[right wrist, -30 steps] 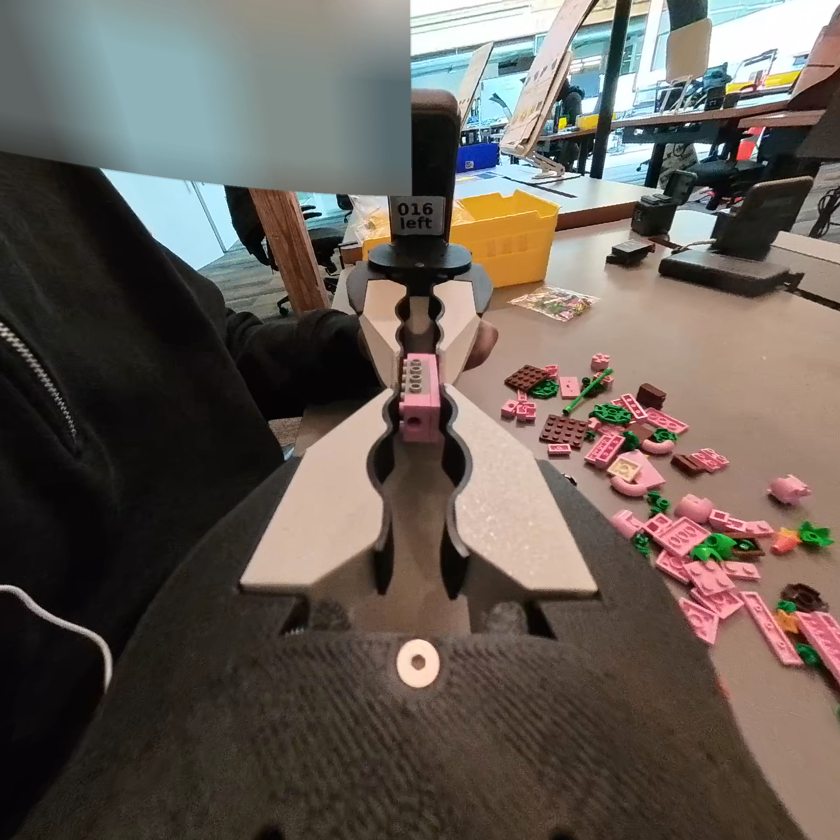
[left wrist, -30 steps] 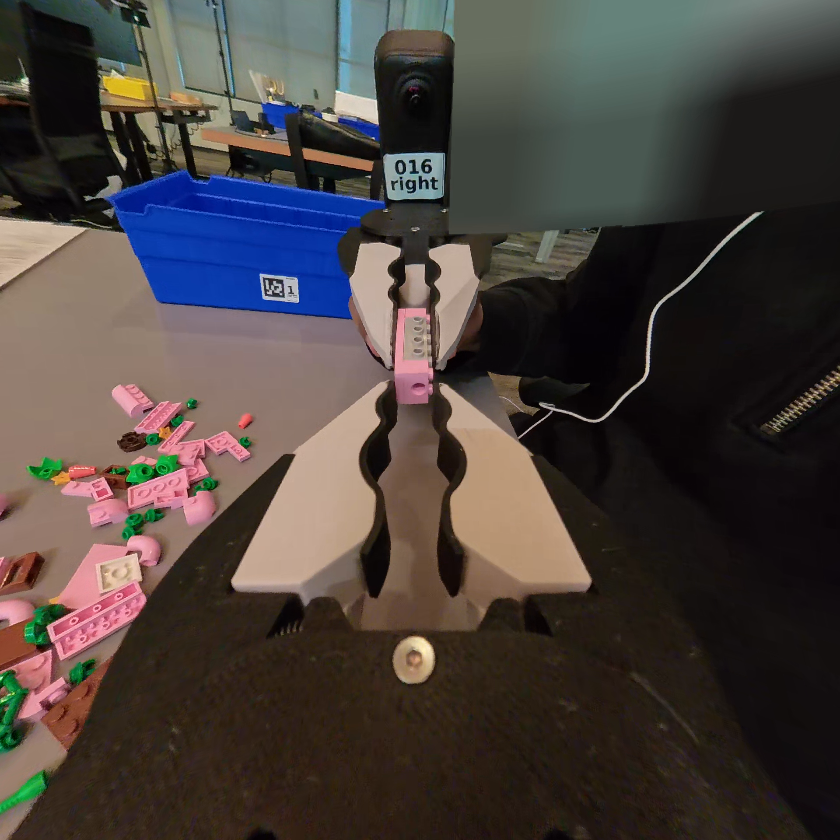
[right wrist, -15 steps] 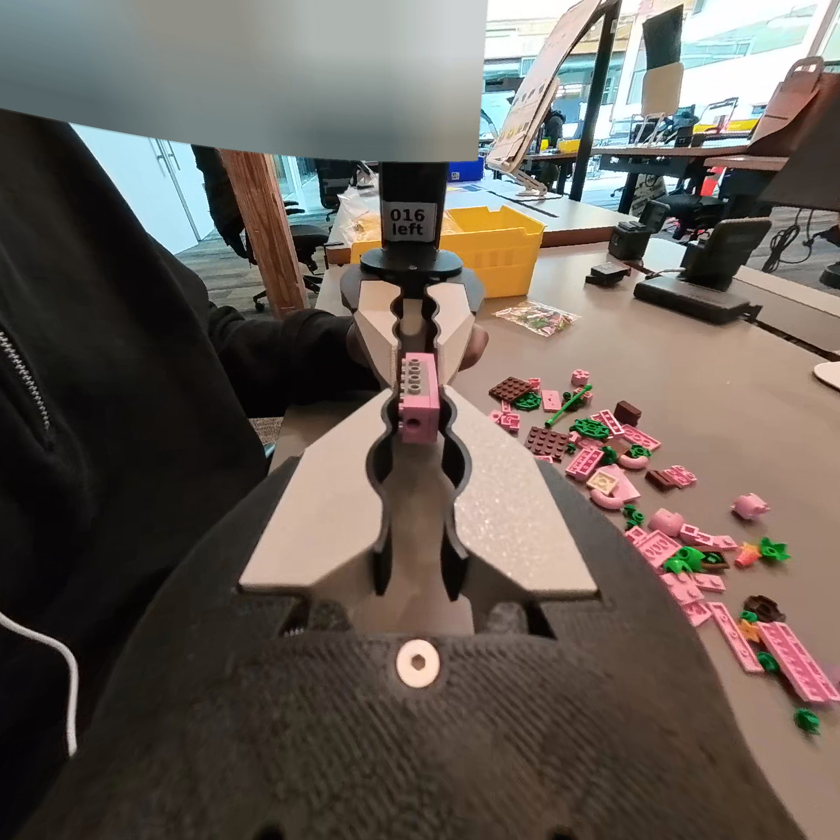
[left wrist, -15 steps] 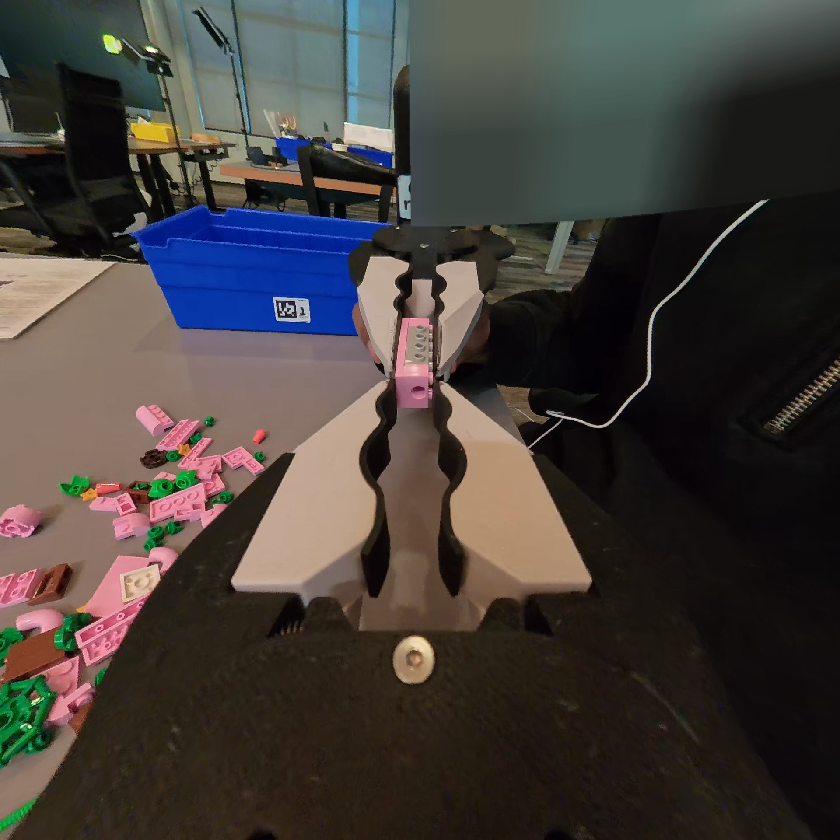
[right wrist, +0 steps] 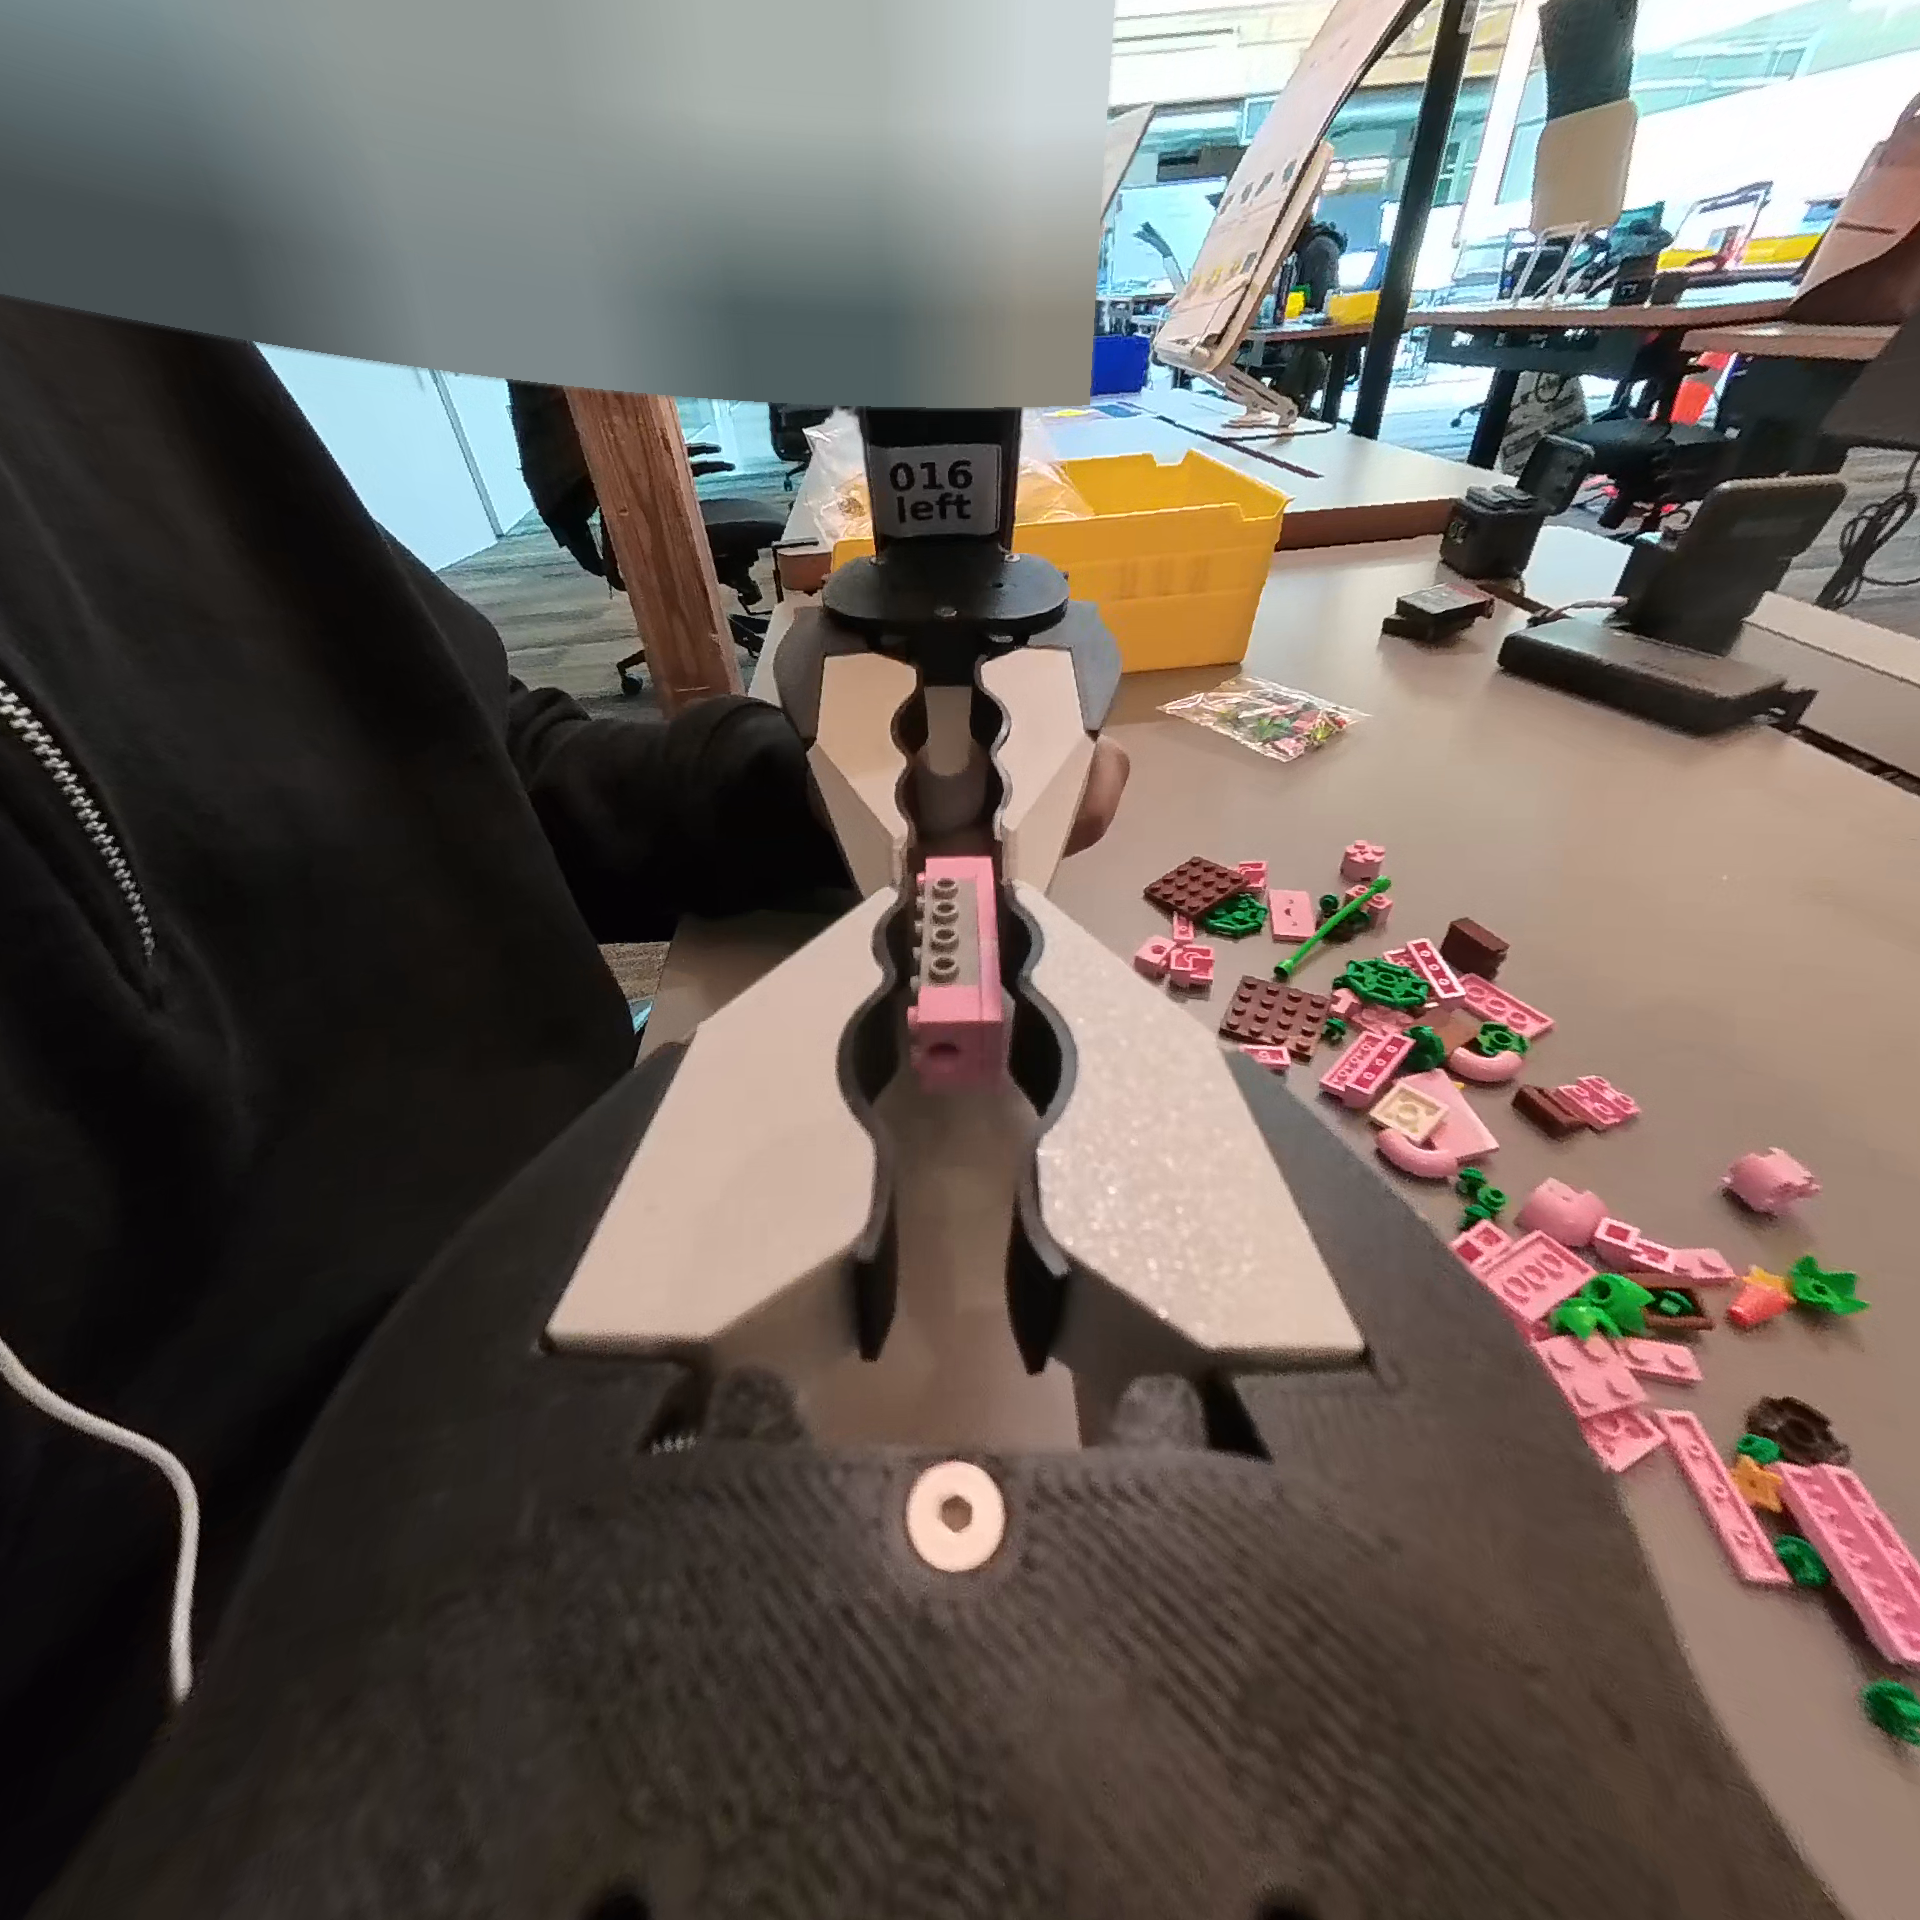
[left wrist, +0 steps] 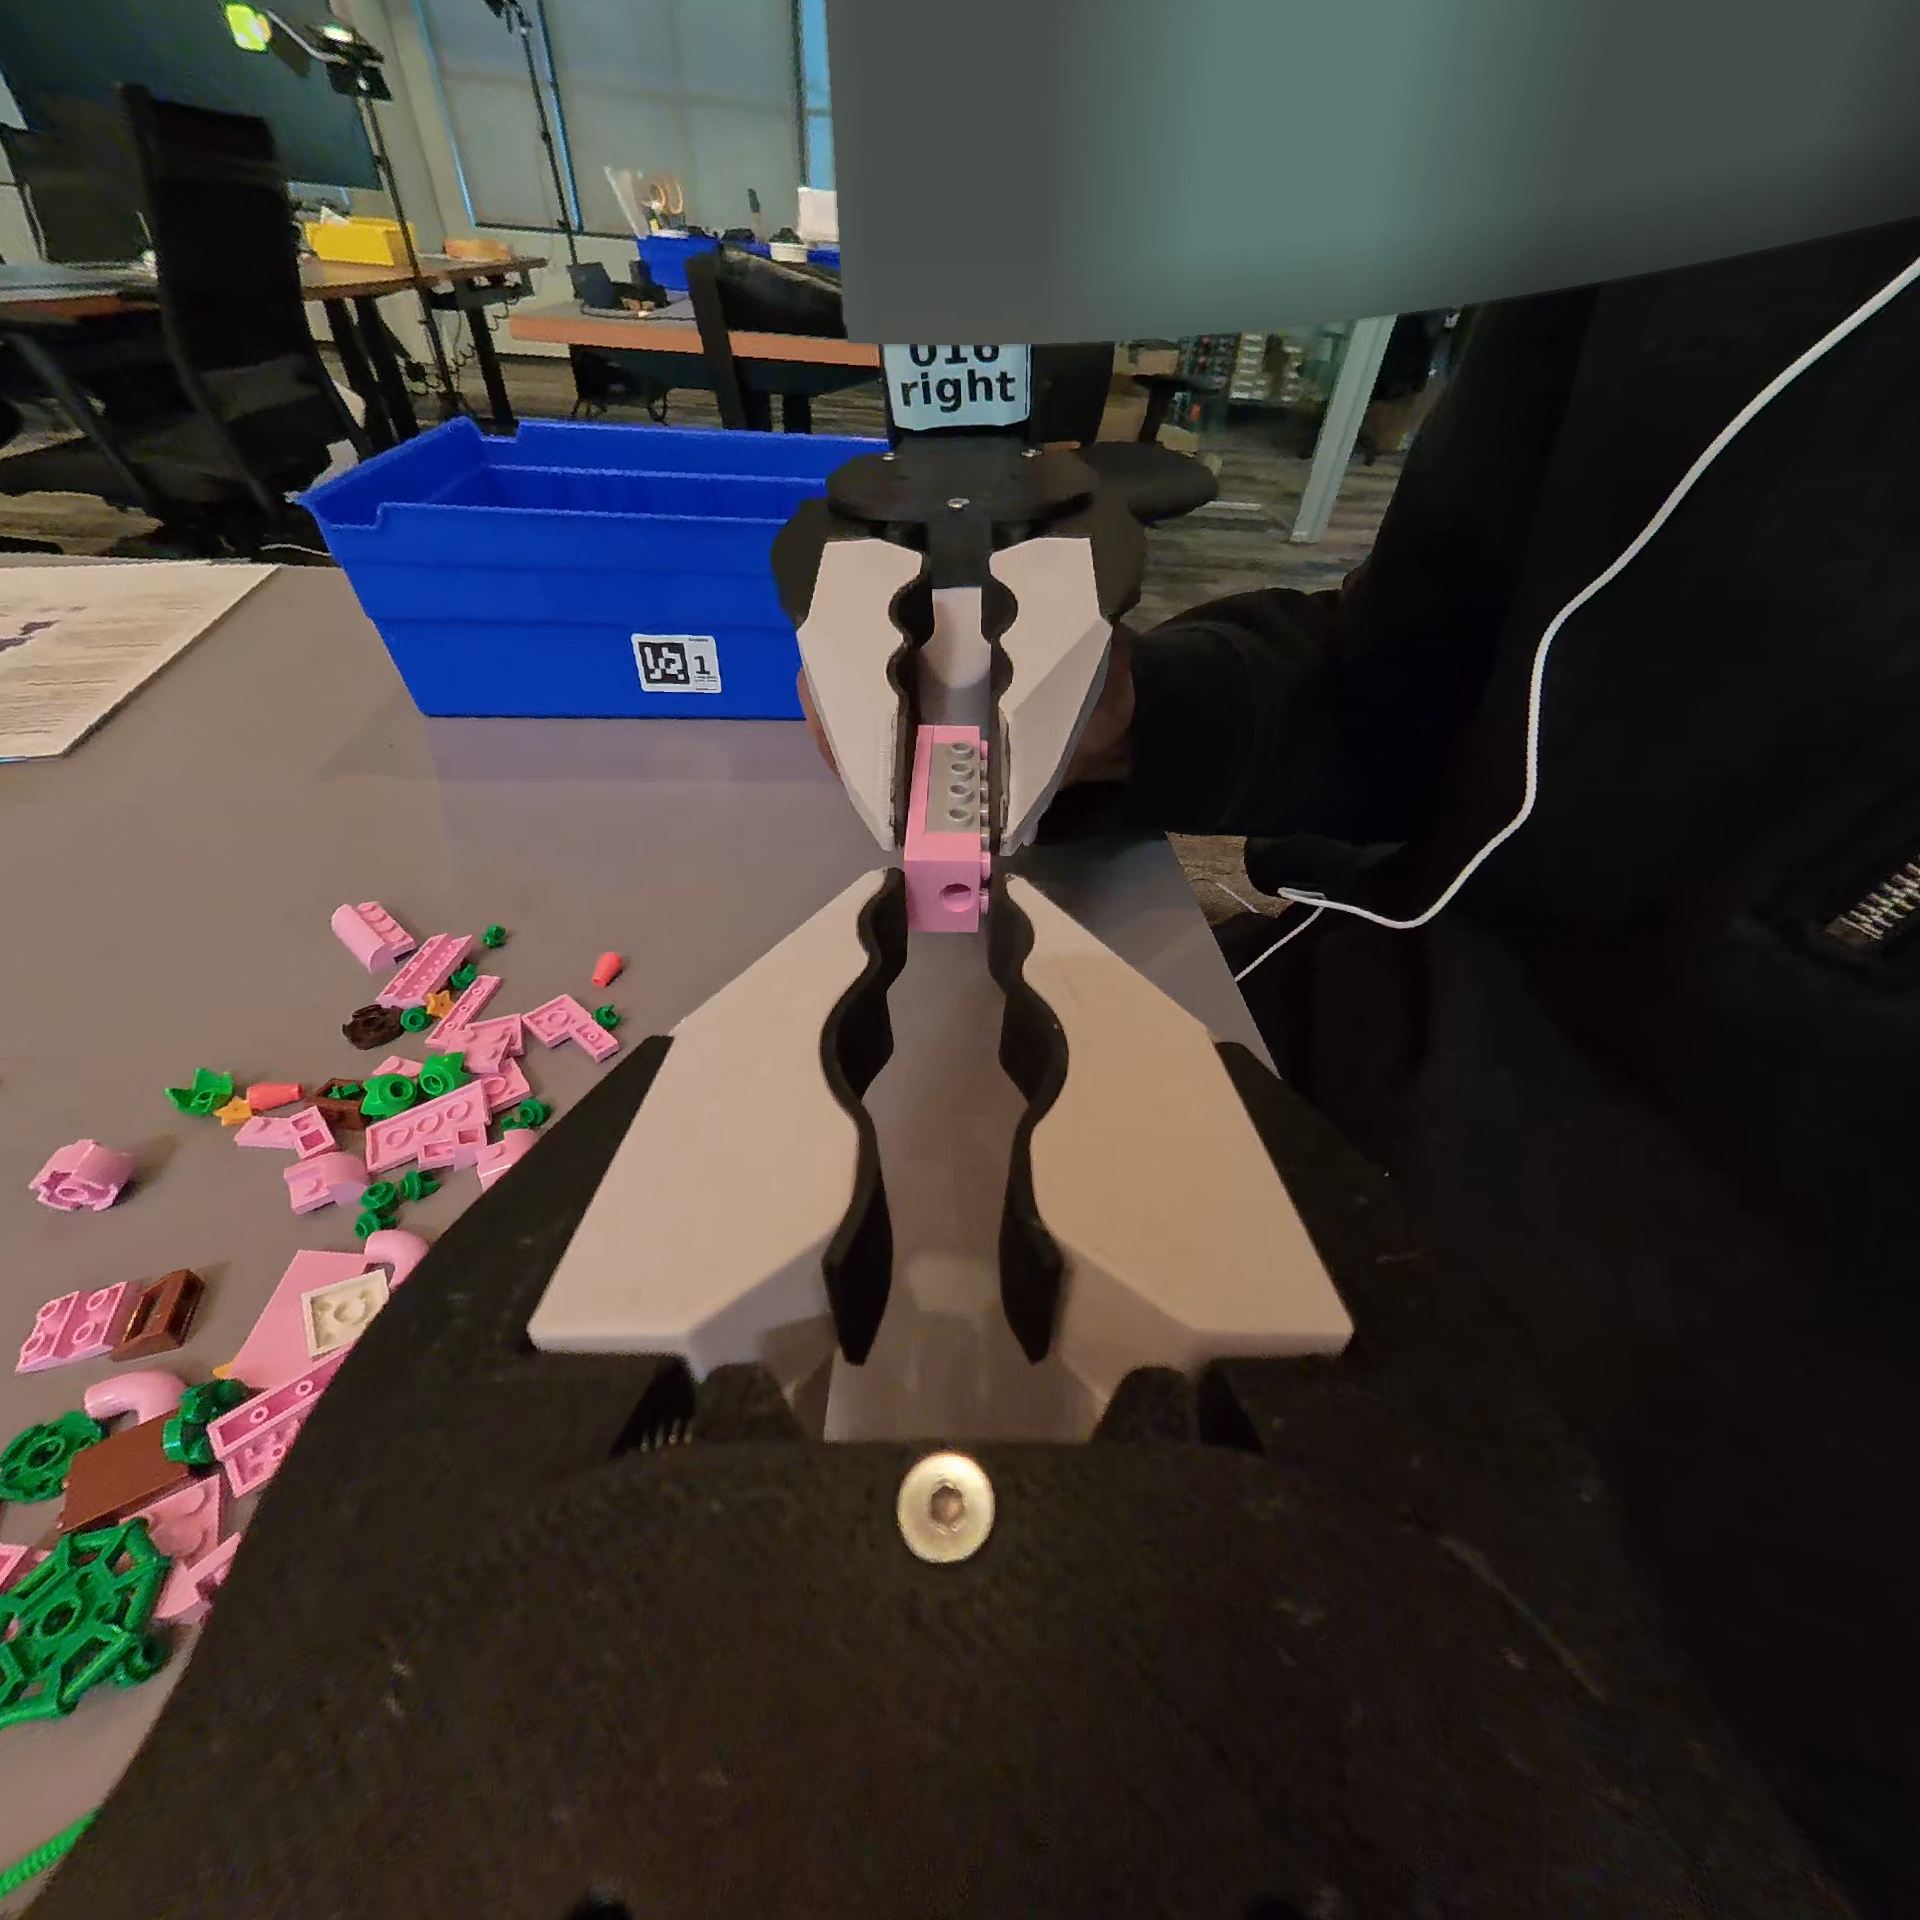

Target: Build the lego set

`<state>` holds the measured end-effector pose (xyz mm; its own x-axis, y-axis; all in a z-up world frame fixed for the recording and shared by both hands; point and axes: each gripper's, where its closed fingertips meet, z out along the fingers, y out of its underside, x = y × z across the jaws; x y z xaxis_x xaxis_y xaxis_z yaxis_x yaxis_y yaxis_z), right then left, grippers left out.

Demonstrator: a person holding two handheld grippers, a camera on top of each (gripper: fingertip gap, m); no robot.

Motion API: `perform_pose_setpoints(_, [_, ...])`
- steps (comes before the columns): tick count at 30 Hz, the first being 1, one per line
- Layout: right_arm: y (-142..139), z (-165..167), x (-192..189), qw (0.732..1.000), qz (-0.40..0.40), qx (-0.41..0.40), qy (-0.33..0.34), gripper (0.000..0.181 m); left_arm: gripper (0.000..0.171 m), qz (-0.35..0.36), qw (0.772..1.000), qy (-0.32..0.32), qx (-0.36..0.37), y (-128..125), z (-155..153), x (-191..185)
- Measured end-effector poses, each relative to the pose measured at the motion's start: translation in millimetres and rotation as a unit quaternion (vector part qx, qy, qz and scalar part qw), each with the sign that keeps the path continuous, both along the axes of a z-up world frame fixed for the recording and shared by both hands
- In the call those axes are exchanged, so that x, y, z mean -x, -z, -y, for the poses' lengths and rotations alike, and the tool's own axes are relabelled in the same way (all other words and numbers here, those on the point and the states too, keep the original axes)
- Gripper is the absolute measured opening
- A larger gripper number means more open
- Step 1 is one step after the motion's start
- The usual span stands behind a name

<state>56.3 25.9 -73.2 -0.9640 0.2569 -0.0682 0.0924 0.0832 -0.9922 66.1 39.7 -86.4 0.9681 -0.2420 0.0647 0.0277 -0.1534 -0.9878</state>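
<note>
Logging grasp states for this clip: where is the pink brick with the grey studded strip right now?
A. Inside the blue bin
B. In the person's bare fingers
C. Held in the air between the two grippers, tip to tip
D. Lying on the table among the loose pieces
C: the pink brick sits off the table, one end between the left gripper tips, the other gripped by the right gripper.

Matt smooth grey table [left wrist: 260, 831]; glossy plastic blue bin [left wrist: 582, 582]; smooth plastic pink brick [right wrist: 961, 987]; sparkly matt gripper fingers [right wrist: 1153, 1184].
</note>
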Motion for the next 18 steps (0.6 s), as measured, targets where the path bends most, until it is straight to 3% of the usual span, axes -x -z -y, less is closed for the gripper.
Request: perform_pose_setpoints(18, [4.9,-1.3,-0.3,1.000,0.013,-0.014,0.009,0.013,0.013,-0.020,1.000,-0.012,0.005,4.3,-2.6,0.9])
